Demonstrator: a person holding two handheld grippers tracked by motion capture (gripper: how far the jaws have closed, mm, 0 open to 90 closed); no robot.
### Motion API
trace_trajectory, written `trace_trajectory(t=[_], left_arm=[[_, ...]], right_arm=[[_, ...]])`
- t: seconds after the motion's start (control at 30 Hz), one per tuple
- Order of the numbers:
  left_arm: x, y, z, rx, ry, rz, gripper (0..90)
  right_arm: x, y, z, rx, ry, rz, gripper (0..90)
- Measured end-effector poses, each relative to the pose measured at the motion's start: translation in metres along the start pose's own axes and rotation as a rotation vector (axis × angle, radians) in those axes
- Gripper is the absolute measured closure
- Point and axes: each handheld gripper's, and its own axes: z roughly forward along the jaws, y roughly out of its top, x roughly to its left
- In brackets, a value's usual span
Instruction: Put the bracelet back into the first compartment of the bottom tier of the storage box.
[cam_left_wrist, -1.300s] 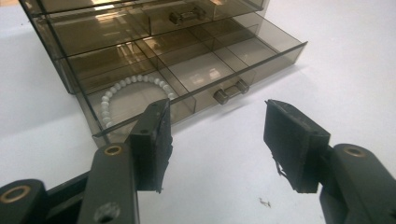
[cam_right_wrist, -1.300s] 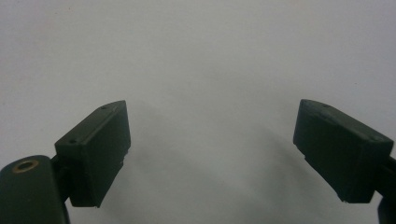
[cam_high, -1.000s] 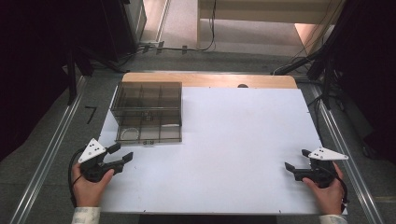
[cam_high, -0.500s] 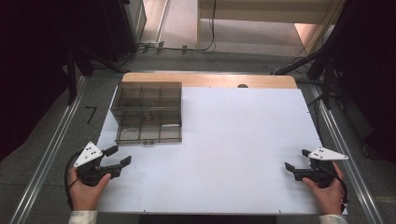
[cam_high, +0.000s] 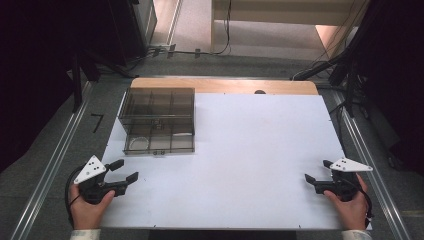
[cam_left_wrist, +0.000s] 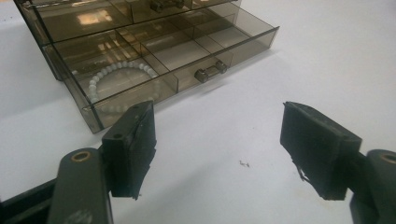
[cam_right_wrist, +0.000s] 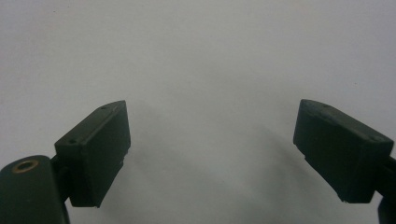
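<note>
We hold our left gripper (cam_high: 124, 171) low over the near left corner of the white table (cam_high: 250, 150); its jaws have just been opening and stand wide with nothing between them. Our right gripper (cam_high: 318, 171), at the near right edge, is also spread wide and holds nothing. Just beyond the left gripper sits the smoky plastic box (cam_left_wrist: 154, 42), its drawer (cam_left_wrist: 187, 56) pulled out, a white bead bracelet (cam_left_wrist: 112, 79) in one compartment.
</note>
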Motion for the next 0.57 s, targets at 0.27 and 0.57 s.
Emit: trace_trajectory(t=[0.27, 0.57], left_arm=[[-0.0002, -0.0019, -0.0032, -0.017, -0.020, 0.008, 25.9], [-0.0002, -0.0053, -0.0013, -0.024, -0.064, 0.020, 15.9]], right_arm=[[0.0000, 0.0000, 0.0000, 0.000, 0.001, 0.000, 10.0], [0.0004, 0.0000, 0.0001, 0.002, 0.001, -0.004, 9.9]])
